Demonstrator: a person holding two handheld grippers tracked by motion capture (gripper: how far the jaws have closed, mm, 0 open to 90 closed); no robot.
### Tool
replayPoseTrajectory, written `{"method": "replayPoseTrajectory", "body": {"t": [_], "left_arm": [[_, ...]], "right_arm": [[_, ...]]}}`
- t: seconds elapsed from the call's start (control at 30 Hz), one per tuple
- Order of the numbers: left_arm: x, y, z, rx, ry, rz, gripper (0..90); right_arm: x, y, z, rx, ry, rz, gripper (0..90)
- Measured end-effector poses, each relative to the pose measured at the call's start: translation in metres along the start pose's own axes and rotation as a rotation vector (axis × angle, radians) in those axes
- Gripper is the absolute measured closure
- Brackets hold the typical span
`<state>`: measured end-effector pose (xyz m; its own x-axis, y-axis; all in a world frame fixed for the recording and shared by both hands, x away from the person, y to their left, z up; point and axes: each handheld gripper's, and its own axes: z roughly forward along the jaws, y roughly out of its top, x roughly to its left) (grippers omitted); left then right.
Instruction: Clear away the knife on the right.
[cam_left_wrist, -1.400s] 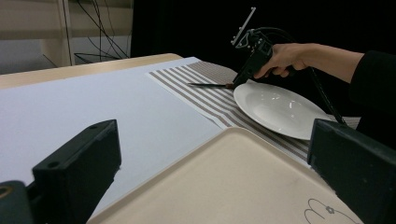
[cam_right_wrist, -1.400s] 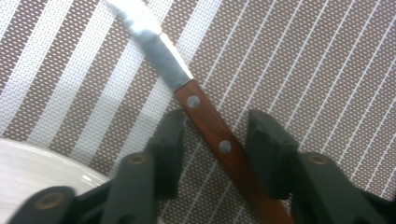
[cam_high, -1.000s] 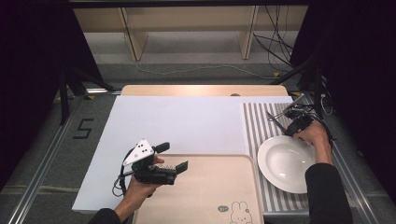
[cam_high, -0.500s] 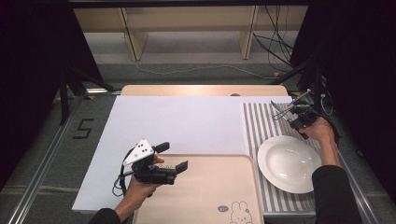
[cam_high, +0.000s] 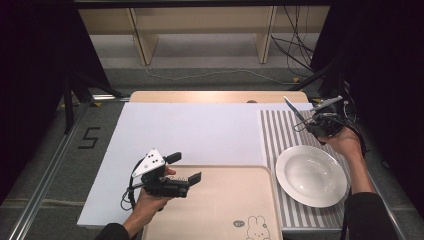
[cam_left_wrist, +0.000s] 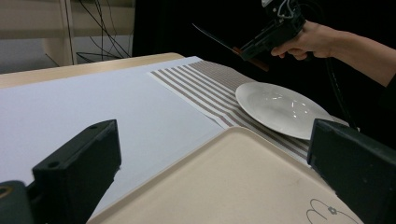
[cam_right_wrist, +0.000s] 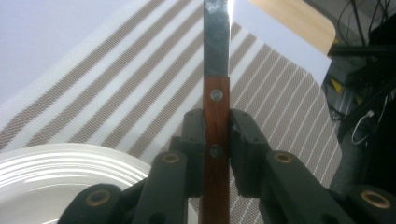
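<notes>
Care suited the right gripper, clamped on the wood-handled steel knife at upper right above the striped mat: lower it level beside the white plate, blade outward.

The white sheet on the bench lies bare beyond the tray, open room for a hand to cross. The tray sits at the near edge, flat and low, with the left tool hovering over its far left corner, jaws apart. Right of the tray, the plate takes up the near part of the striped mat; the mat's stripes beyond the plate are bare. Above that far stretch the right tool grips a knife, blade jutting out over the mat.
</notes>
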<state>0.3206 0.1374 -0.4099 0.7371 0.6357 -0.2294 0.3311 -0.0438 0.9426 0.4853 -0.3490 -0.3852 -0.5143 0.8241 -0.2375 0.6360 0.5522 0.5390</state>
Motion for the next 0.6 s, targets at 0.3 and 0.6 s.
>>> {"method": "replayPoseTrajectory", "body": {"t": [0.3, 0.6], "left_arm": [[0.0, 0.0, 0.0, 0.0, 0.002, 0.001, 2.8], [0.0, 0.0, 0.0, -0.001, 0.004, 0.005, 2.8]], "right_arm": [[0.023, 0.005, -0.019, -0.095, -0.006, -0.05, 77.4], [0.048, 0.012, -0.042, -0.153, 0.009, -0.091, 77.4]]}}
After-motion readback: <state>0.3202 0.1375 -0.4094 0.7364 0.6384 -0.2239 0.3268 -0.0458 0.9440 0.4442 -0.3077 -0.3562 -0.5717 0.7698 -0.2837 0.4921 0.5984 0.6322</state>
